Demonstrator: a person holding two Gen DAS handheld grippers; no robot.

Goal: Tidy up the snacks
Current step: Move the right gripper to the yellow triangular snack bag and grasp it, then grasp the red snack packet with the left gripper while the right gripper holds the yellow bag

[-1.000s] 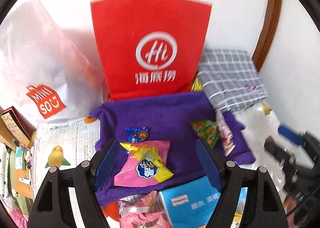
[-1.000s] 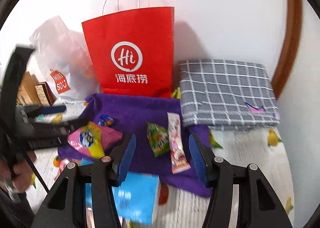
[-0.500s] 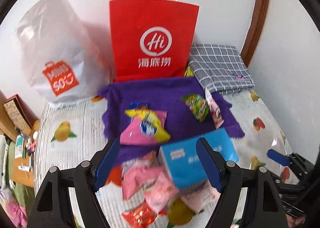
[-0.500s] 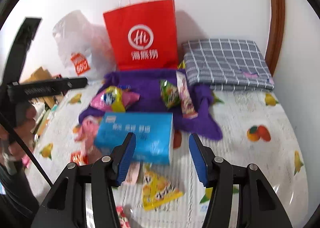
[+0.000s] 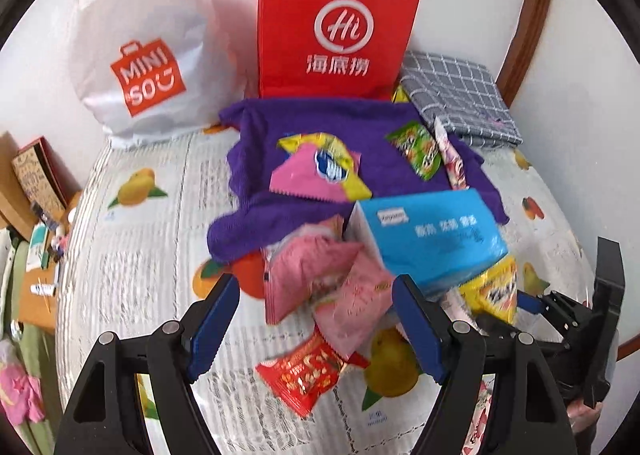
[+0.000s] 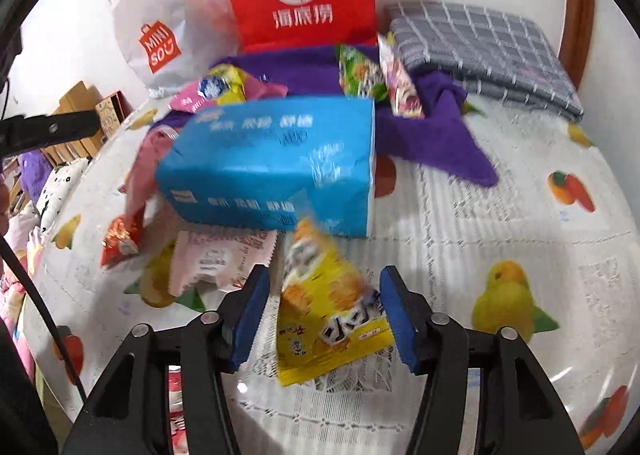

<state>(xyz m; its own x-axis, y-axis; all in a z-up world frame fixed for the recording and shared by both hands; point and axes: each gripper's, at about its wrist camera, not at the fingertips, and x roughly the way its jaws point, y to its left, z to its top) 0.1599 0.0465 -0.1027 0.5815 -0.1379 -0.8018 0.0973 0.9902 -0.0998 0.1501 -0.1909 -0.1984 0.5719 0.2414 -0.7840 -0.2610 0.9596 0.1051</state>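
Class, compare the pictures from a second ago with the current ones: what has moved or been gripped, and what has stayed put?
Both grippers have pulled back from the purple towel toward the near snack pile. The left gripper now frames the pink packets; the right gripper straddles the yellow snack packet. Both are open, gripping nothing. The red bag, blue tissue pack and towel snacks lie unchanged.

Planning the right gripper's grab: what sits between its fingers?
In the right wrist view, the yellow snack packet lies between the open right gripper fingers, untouched.
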